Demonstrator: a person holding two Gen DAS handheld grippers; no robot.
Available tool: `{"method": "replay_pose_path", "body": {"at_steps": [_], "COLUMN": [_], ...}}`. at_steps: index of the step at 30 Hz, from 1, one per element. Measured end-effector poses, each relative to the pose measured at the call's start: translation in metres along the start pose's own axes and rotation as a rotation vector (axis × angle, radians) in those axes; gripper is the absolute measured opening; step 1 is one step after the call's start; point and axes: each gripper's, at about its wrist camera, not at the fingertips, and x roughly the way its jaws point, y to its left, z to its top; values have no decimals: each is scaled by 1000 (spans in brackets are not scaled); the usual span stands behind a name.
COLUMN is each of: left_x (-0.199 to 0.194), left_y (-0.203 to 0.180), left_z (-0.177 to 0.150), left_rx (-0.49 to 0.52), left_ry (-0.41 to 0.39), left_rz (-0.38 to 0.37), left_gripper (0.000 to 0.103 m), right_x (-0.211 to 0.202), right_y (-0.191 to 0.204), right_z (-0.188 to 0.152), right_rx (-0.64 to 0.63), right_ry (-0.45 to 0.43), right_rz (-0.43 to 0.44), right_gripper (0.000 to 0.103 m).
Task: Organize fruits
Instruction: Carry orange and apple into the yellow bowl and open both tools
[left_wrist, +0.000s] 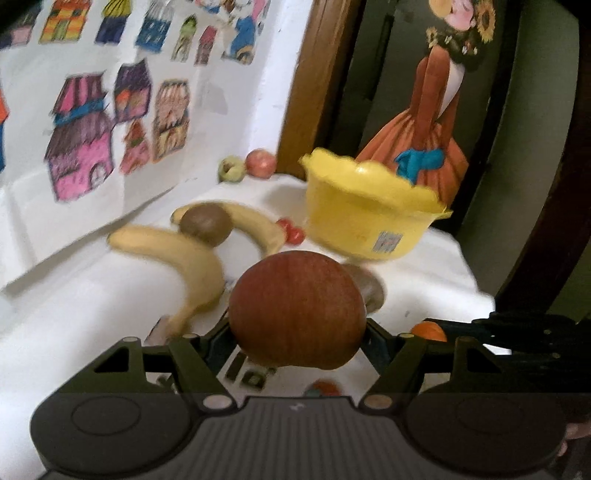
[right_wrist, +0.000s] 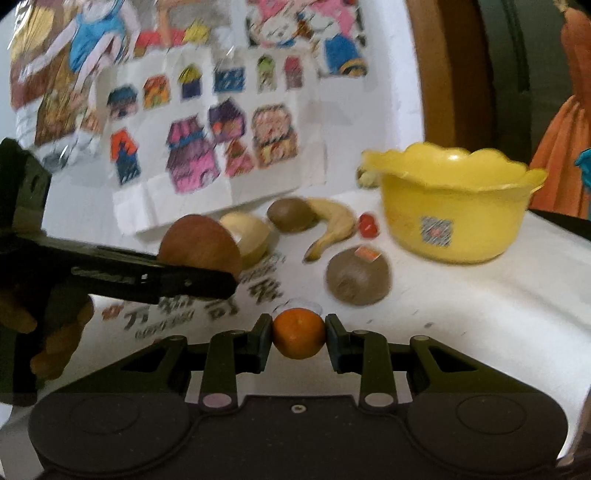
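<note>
My left gripper (left_wrist: 297, 326) is shut on a large red apple (left_wrist: 297, 295), lifted above the white tabletop. My right gripper (right_wrist: 298, 334) is shut on a small orange (right_wrist: 298, 325), low over the table. In the right wrist view the left gripper's fingers (right_wrist: 166, 280) reach in from the left with the red apple (right_wrist: 199, 242) between them. A yellow scalloped bowl (left_wrist: 369, 214) (right_wrist: 450, 214) stands at the far right. Between the grippers and the bowl lie two bananas (left_wrist: 177, 254) (right_wrist: 332, 225), a kiwi (left_wrist: 205, 221) (right_wrist: 291, 214) and a brown round fruit (right_wrist: 356, 277).
Small red tomatoes (right_wrist: 369, 225) lie next to the bowl. A green apple (left_wrist: 231, 170) and a red apple (left_wrist: 260, 164) rest at the back by the wall. Coloured drawings (right_wrist: 192, 162) lean against the wall. The table edge (left_wrist: 476, 280) drops off on the right.
</note>
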Motion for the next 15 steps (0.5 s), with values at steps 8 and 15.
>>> {"method": "replay_pose_path", "body": {"at_steps": [8,15], "left_x": [7,54], "left_y": [-35,-55], "left_z": [56,108], "left_rx": [55,74], "left_ry": [-117,-180], "left_rz": [-25,-44], "left_gripper": [76,76], "right_x": [-20,4], "right_y": [-34,-82], "right_z": [51,89], "right_rx": [-50,-88], "right_ry": [-147,-185], "right_rz": [-103,-199], "right_gripper": [33,33]}}
